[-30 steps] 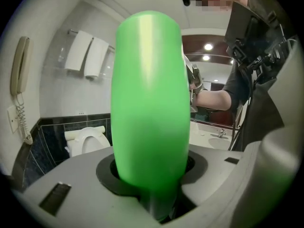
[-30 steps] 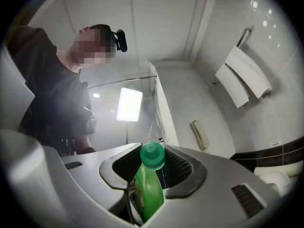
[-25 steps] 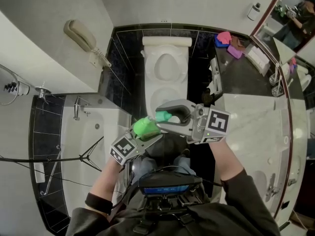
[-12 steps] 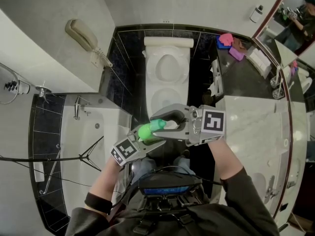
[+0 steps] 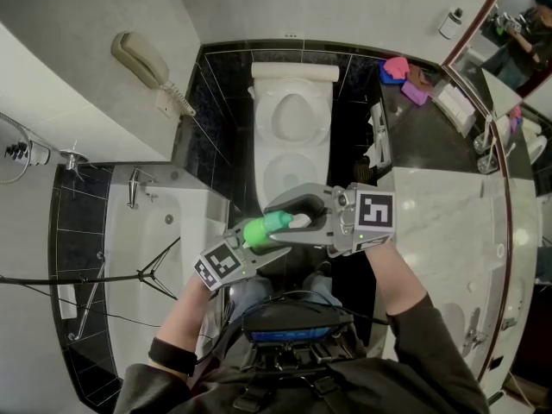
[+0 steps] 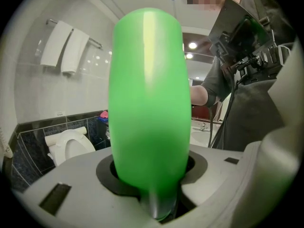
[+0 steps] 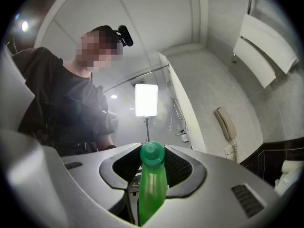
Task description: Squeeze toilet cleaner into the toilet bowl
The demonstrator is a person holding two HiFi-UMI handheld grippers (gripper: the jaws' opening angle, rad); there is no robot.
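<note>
Green bottle [image 5: 261, 228] of cleaner lies nearly level between my two tongs, just on the near side of the toilet [image 5: 293, 115]. My left tongs [image 6: 151, 189] are clamped round its fat body. My right tongs [image 7: 152, 167] grip its capped neck from the right.

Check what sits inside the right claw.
The green bottle, its capped neck gripped by the right claw. Its body is covered there; the left claw holds that end.
</note>
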